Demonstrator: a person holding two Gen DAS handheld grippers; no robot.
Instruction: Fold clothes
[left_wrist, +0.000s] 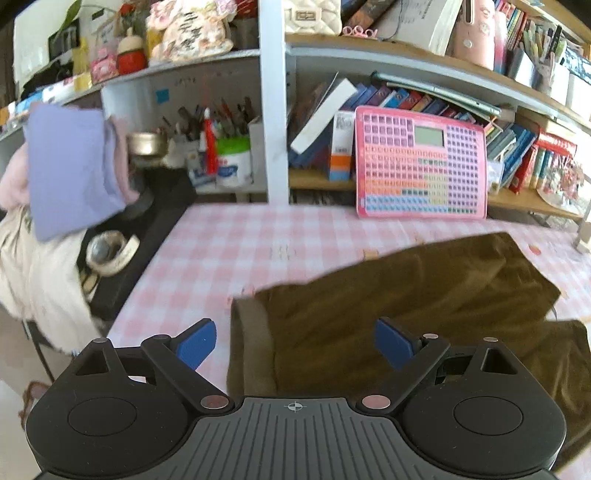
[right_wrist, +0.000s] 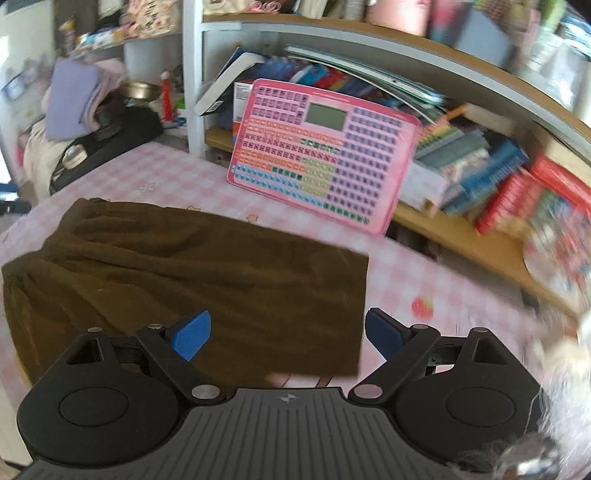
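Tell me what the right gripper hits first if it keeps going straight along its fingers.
Most likely the brown garment lying on the checked tablecloth: the open right gripper points down at its near right part, though depth is hard to judge.

Both wrist views: same brown garment (left_wrist: 406, 295)

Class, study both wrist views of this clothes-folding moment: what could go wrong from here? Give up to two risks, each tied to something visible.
1. Both grippers, left and right, are open with nothing held, so the folded brown garment might loosen.
2. The pink keyboard toy leans on the shelf just behind; a wide swing could topple it.
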